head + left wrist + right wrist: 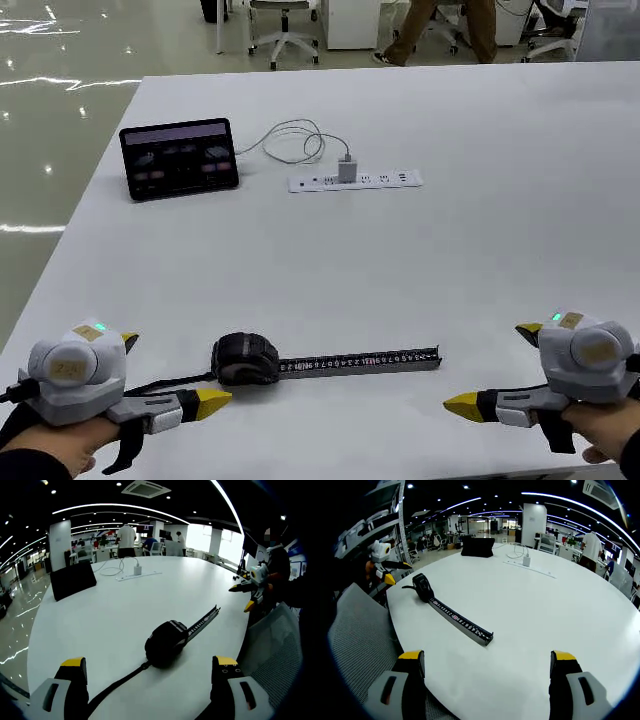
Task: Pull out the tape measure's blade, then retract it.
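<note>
A black tape measure (245,359) lies near the front edge of the white table (400,260). Its dark blade (360,362) is pulled out to the right and rests flat on the surface. A black wrist strap trails left from the case. My left gripper (175,385) stands open just left of the case, holding nothing; in the left gripper view the case (166,642) sits ahead between the yellow-tipped fingers (73,663). My right gripper (495,375) is open, right of the blade's end (487,638), apart from it.
A dark tablet (180,158) stands at the back left, a white power strip (355,181) with a charger and coiled cable beside it. Office chairs and a person's legs are beyond the far edge. A mesh chair back (360,630) sits close to me.
</note>
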`<state>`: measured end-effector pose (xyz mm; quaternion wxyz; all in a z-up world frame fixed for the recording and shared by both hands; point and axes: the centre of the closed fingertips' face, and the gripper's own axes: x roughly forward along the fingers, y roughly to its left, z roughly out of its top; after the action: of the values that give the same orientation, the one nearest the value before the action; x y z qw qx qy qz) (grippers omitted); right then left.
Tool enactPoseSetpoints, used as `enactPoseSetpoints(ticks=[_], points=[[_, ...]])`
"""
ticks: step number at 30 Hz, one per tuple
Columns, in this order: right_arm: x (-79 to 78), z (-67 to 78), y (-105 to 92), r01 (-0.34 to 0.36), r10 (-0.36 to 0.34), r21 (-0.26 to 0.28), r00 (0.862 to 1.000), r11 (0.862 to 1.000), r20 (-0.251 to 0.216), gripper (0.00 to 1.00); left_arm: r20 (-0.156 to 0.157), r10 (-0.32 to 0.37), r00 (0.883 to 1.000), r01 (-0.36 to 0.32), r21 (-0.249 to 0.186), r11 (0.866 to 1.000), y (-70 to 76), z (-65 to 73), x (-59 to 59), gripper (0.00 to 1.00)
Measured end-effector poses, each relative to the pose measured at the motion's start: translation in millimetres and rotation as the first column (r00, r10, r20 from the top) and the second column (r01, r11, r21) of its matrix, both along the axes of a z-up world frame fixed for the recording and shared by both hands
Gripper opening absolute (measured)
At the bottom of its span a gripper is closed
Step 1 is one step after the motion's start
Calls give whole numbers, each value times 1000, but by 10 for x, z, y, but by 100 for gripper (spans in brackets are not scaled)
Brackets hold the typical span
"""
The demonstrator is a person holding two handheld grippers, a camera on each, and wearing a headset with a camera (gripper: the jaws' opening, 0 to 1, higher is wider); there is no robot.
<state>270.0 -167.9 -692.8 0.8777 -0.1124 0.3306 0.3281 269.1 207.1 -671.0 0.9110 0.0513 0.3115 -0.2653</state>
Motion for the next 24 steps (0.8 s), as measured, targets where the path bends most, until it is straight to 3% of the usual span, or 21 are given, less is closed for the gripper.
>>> enactPoseSetpoints(ticks=[3,6,15,18,20,22,24], points=[[-69,5,-50,2,-2,-6,1000,1000,-7,100,-41,-6,999,6,2,1000,12,-58,-104,100],[-106,76,-96,29,-29,20,1000,999,-3,100,-33,-20,999,21,25,999,17,-36,-175,100],[-311,196,-178,38,-38,29,999,999,19,100,-15,-2,1000,3,4,1000,34,119,-244,100],[-356,222,-192,17,-18,37,999,999,36,100,9,-6,1000,6,-45,999,-3,162,-255,100],[-390,240,-174,1,-3,54,999,999,38,100,4,-5,1000,5,-43,999,8,128,-282,100],[-401,235,-215,13,-14,38,999,999,43,100,-1,1,1000,-1,-30,1000,37,85,-307,100],[-403,240,-242,31,-33,49,998,998,48,100,-5,10,1000,-10,-44,999,45,82,-326,100]])
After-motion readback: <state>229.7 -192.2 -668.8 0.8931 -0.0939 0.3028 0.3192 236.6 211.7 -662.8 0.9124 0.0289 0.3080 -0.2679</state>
